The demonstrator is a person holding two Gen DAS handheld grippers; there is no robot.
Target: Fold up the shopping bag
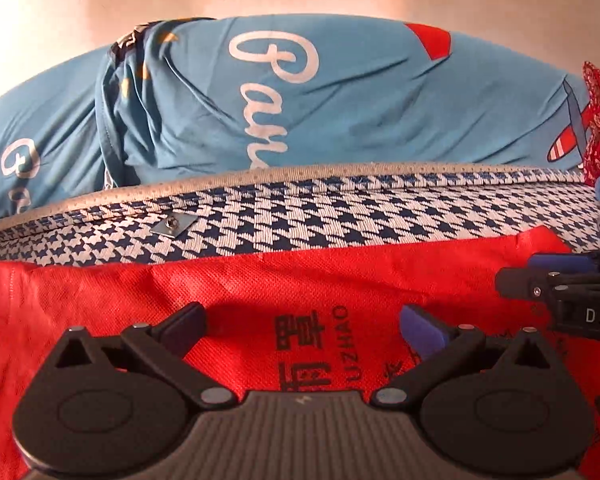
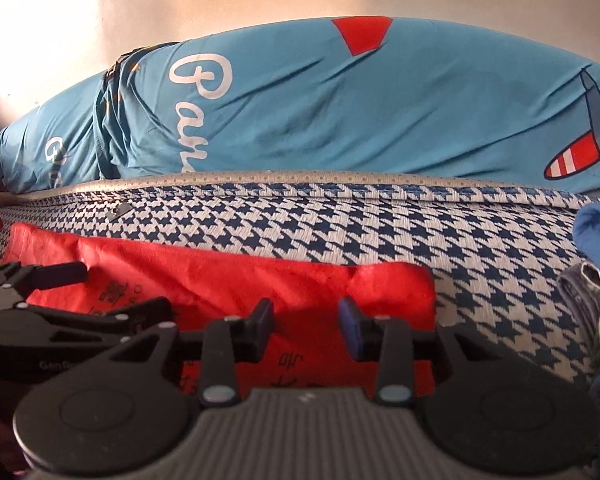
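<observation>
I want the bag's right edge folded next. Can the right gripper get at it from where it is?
Probably yes: the right gripper is open just over the red bag near that edge, and nothing lies between.

Red shopping bag (image 1: 260, 292): non-woven cloth, showing matt, dimpled. Houndstooth mat (image 2: 380, 236) showing coarse weave. Blue bedding (image 2: 340, 120) lying smooth.

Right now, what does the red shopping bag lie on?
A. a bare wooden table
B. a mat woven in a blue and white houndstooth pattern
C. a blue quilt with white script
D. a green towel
B: the red shopping bag lies flat on the blue and white houndstooth mat, which shows beyond and beside the bag; the blue quilt lies farther back, behind the mat's grey border.
</observation>
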